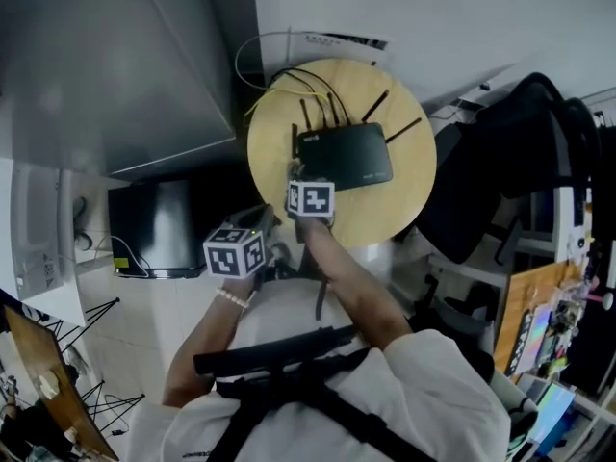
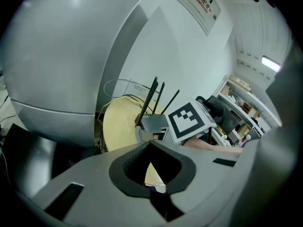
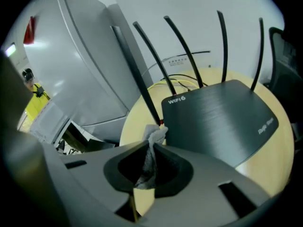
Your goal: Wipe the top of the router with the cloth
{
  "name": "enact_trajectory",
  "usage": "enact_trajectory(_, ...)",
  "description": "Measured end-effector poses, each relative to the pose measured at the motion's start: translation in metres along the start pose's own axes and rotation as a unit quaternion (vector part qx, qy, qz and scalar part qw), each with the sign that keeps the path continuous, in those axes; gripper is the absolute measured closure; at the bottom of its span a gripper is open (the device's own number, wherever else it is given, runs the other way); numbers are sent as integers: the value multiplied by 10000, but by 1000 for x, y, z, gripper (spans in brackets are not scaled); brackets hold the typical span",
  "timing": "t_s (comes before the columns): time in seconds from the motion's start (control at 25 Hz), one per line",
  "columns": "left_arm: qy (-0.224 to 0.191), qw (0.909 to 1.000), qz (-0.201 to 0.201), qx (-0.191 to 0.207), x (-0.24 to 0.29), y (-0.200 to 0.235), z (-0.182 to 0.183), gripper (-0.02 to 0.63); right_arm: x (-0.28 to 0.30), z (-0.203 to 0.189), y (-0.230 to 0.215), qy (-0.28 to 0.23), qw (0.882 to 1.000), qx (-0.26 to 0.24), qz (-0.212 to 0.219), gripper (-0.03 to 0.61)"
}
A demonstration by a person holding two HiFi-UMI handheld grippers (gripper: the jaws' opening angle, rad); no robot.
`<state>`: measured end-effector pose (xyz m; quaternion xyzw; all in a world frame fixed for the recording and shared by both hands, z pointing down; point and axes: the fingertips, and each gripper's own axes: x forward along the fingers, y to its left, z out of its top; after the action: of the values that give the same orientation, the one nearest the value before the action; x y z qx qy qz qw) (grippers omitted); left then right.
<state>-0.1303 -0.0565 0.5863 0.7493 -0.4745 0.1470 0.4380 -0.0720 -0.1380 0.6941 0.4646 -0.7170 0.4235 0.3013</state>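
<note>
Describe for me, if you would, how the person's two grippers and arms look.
The left gripper and right gripper each have a pale grey body with black-lined jaws and carry a white cube with black square markers. The person wears a white short-sleeved shirt, black chest straps and a pale bracelet on the left wrist.

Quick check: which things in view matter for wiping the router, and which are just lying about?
Job:
router
cloth, clamped in the right gripper
round table under the router

Lying about:
yellow cable
black chair
left gripper, holding nothing
</note>
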Motion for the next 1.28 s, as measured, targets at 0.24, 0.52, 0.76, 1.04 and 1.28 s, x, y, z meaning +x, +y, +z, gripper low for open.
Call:
enact_trajectory(0.24, -65, 9998, 92, -186, -7, 12, -1, 617, 20, 1, 14, 177, 9990, 410, -52, 538)
enact_trajectory(0.52, -57, 9997, 92, -201, -10, 19, 0, 617, 17, -4, 13, 231, 9984, 503, -80, 538)
enact_trajectory(0.76, -5, 9999, -99, -85, -8, 9, -3, 617, -3, -31, 5, 285, 9987, 387, -198, 538)
enact_trajectory(1.04, 21, 9993, -376, -5, -14, -5, -18, 617, -22, -61, -12, 198, 9984, 235, -482, 538)
enact_trajectory(1.28, -77, 9986, -529, -20, -28, -11, -25, 617, -65, -50, 3, -164, 9998, -24, -129, 539)
